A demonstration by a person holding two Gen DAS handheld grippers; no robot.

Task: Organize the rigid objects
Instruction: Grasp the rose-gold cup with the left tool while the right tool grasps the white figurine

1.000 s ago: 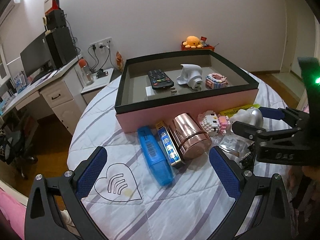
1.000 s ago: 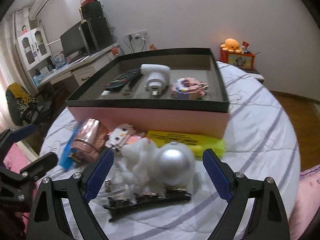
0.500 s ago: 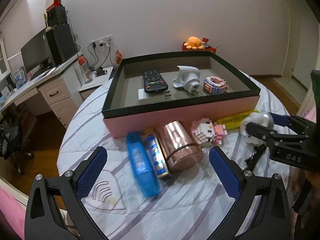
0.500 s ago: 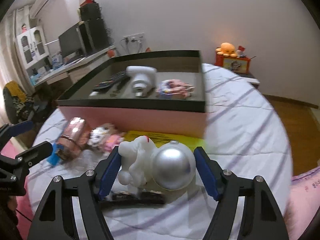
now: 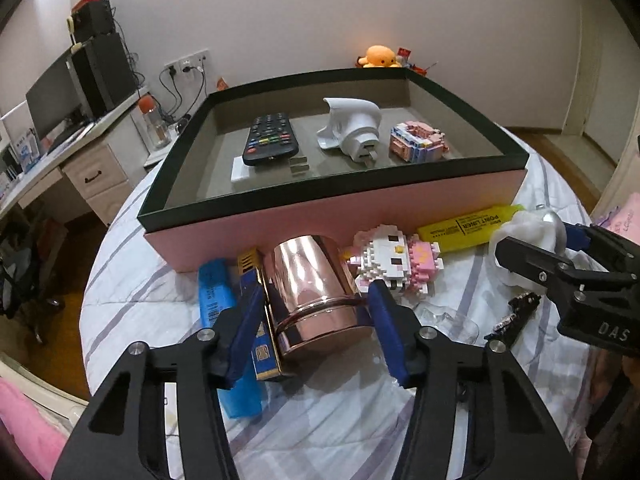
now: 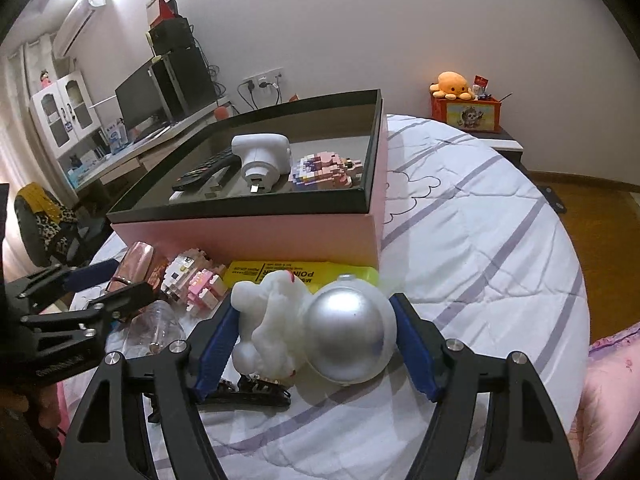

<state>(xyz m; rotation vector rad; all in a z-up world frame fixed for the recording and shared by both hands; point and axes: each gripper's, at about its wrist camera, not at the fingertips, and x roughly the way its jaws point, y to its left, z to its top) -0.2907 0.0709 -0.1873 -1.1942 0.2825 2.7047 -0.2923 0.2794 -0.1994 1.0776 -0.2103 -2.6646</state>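
Left tool [image 5: 320,328]: jaws just been closing, blue pads now set on either side of the copper cup [image 5: 316,284], which lies on its side on the bed [image 5: 320,420] just in front of the pink box [image 5: 340,208]. Pads look to be touching the cup's sides; a firm squeeze can't be confirmed.

Right tool [image 6: 316,344]: jaws narrowed around the white figure with silver dome [image 6: 320,320], pads pressed against both flanks. Figure is seated on the bedsheet, with a black hair clip [image 6: 256,392] lying just under it.

Beside the cup to the left: a blue-and-gold box [image 5: 256,320], touching it, then a blue case [image 5: 220,312]. To the right: a white-and-pink brick cat [image 5: 396,256], and past it a yellow highlighter [image 5: 468,224] lying along the box wall. A clear plastic piece [image 6: 156,328] is seen between the two tools.

Already placed inside the box: remote [image 5: 268,136], white adapter [image 5: 352,128], pink brick model [image 5: 416,140], plus a small white card [image 5: 242,170] under the remote's near end.
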